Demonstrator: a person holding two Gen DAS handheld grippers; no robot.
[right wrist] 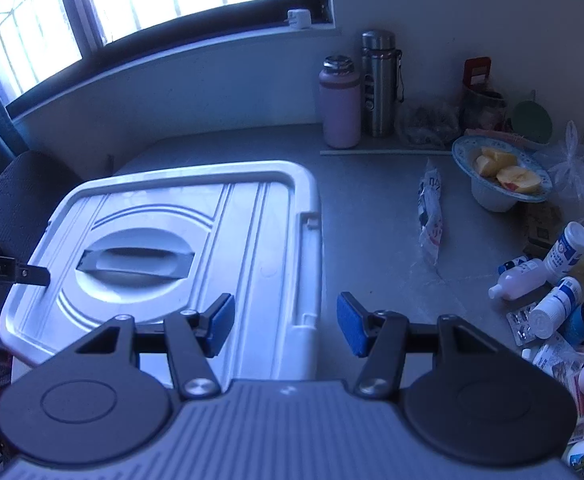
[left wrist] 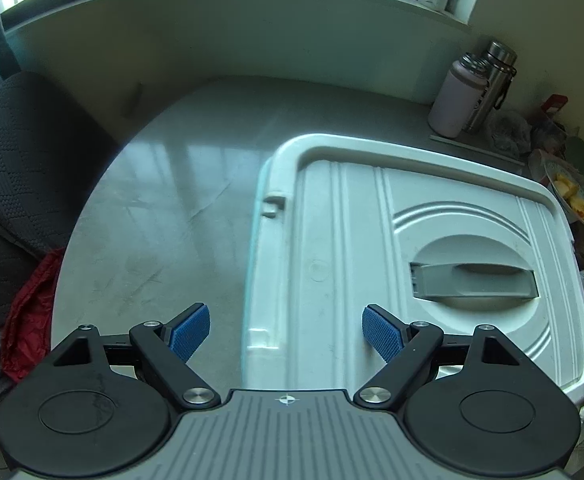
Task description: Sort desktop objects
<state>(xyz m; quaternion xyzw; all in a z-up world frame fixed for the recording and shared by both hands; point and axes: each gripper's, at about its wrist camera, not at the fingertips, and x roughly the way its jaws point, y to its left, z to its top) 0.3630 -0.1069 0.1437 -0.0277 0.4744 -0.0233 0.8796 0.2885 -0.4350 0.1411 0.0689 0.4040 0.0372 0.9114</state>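
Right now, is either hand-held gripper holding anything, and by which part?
Nothing is held. The left hand-held gripper and the right hand-held gripper are both open with nothing between the pads, above the white storage box lid.

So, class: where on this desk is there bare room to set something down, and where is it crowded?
Bare desk lies left of the white box, toward the chair, and between the box and the snack packet. It is crowded along the right edge: medicine bottles, fruit bowl, flasks.

Dim backlit fisheye views, window (right wrist: 152,0) glare.
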